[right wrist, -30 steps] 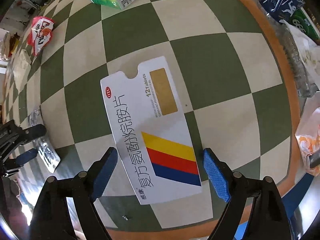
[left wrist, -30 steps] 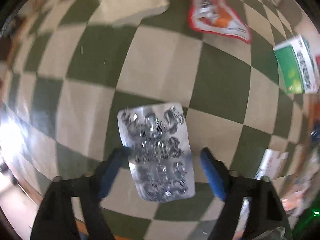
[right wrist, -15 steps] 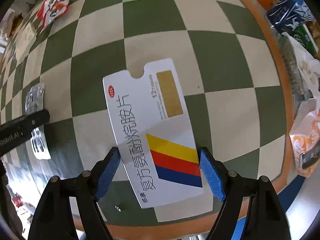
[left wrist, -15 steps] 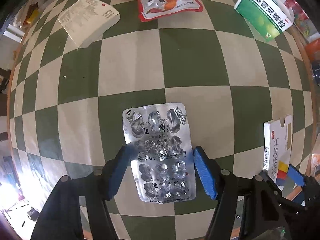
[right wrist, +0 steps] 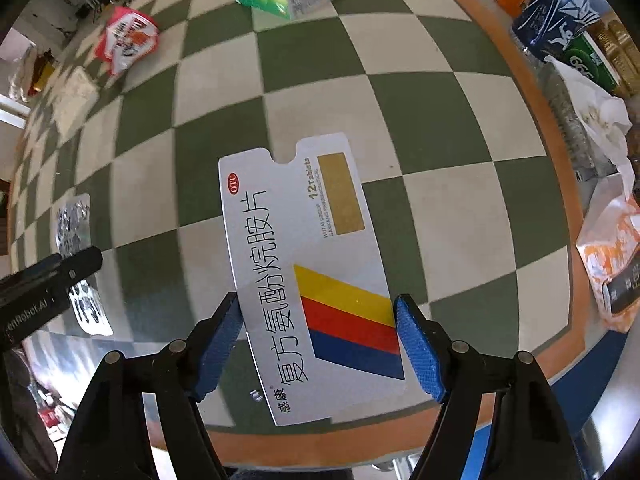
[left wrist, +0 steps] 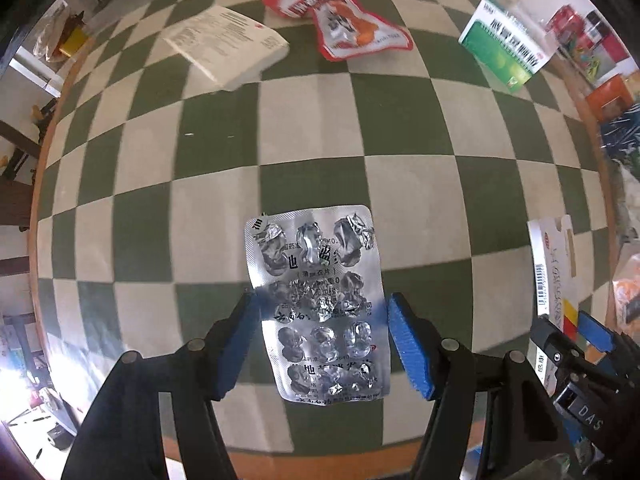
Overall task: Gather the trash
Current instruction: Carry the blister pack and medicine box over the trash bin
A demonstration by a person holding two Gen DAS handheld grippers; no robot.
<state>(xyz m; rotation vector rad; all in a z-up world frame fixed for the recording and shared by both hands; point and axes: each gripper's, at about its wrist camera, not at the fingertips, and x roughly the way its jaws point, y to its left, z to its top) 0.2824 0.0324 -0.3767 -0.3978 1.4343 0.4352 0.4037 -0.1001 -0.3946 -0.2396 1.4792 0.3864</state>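
Note:
An empty silver blister pack (left wrist: 320, 304) lies between the blue pads of my left gripper (left wrist: 322, 316); the pads sit against its two long edges. It also shows in the right wrist view (right wrist: 76, 264). A flat white medicine box (right wrist: 308, 276) with yellow, red and blue stripes lies between the pads of my right gripper (right wrist: 318, 320), which touch its sides. In the left wrist view the box (left wrist: 554, 272) and the right gripper (left wrist: 576, 344) are at the far right.
On the green and cream checked tablecloth (left wrist: 312, 128) lie a red snack wrapper (left wrist: 340, 28), a white folded leaflet (left wrist: 228, 46) and a green medicine box (left wrist: 504, 48). Bags and packets (right wrist: 600, 184) crowd the right edge. The table's orange rim (right wrist: 360, 436) runs close below both grippers.
Both grippers have narrowed onto their items since one second ago. The left view has swung so more of the far table shows, and the blister pack now hangs above the cloth.

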